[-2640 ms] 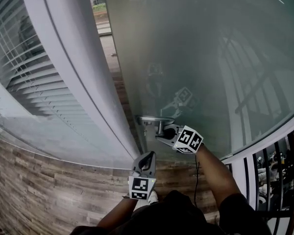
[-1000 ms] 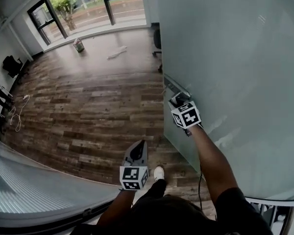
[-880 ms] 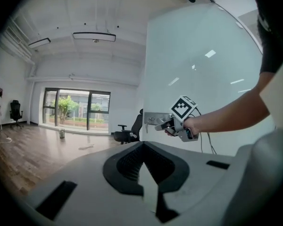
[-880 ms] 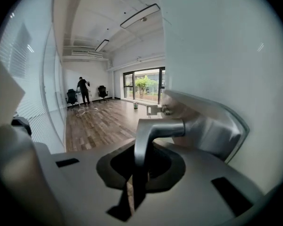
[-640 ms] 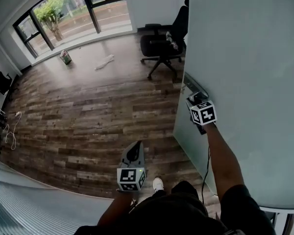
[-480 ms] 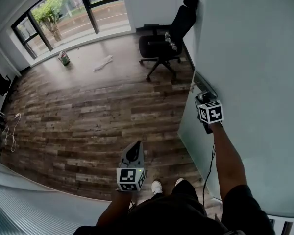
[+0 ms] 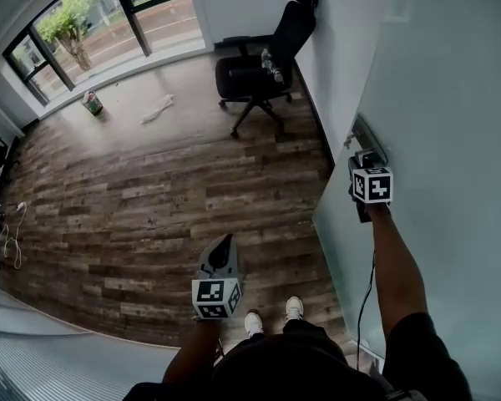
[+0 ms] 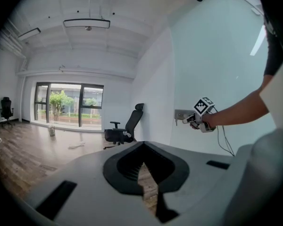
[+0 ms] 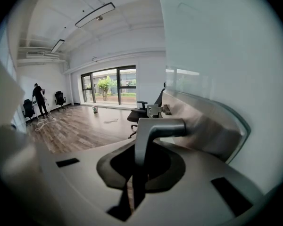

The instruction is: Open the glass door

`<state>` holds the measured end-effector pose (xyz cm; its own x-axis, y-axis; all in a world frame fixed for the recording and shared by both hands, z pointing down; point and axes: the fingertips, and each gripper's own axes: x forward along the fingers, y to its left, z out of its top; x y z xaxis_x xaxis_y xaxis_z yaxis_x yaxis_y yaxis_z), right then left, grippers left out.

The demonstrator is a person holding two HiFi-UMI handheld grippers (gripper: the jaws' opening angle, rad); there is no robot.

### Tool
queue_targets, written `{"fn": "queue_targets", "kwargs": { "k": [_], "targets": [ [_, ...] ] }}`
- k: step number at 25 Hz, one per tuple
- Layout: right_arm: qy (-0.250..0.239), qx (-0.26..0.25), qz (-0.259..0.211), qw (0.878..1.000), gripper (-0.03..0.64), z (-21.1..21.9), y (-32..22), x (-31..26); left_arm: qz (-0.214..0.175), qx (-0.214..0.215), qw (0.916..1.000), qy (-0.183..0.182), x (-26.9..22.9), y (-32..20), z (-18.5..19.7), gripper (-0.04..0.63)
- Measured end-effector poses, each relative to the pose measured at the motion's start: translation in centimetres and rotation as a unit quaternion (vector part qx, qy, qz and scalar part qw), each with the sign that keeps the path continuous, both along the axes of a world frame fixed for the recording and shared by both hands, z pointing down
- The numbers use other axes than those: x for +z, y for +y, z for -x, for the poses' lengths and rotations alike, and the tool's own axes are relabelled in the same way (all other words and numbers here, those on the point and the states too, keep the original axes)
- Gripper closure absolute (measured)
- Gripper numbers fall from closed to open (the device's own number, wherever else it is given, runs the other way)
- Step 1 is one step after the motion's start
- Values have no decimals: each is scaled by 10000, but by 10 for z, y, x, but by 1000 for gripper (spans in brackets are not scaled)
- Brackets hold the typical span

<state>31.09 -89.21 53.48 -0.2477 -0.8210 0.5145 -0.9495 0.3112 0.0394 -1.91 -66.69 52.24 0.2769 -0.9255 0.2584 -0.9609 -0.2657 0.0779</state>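
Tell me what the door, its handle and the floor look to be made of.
The door looks like frosted glass: pale green, milky surface, faint soft reflections. The handle seems metal, likely brushed steel: grey satin sheen, no sharp mirror image. The floor is wood planks or wood-look laminate: staggered brown boards with grain, low sheen; which one cannot be told.
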Motion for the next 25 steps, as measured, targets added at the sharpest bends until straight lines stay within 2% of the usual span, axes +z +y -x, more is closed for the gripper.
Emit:
{"fn": "queue_targets", "kwargs": {
  "k": [11, 19, 22, 25],
  "targets": [
    [127, 434, 223, 9987, 588, -64, -25, -1, 47, -7, 10000, -17, 4, -24, -40, 592],
    [377, 555, 725, 9951, 586, -73, -22, -1, 67, -164, 9998, 23, 4, -12, -29, 592],
    [579, 573, 896, 9926, 584, -77, -20, 3, 7, -146, 9999, 28, 3, -5, -27, 592],
    [1128, 631, 1136, 9851, 581, -76, -15, -3, 2, -160, 9999, 46, 1, -2, -20, 592]
  ]
}}
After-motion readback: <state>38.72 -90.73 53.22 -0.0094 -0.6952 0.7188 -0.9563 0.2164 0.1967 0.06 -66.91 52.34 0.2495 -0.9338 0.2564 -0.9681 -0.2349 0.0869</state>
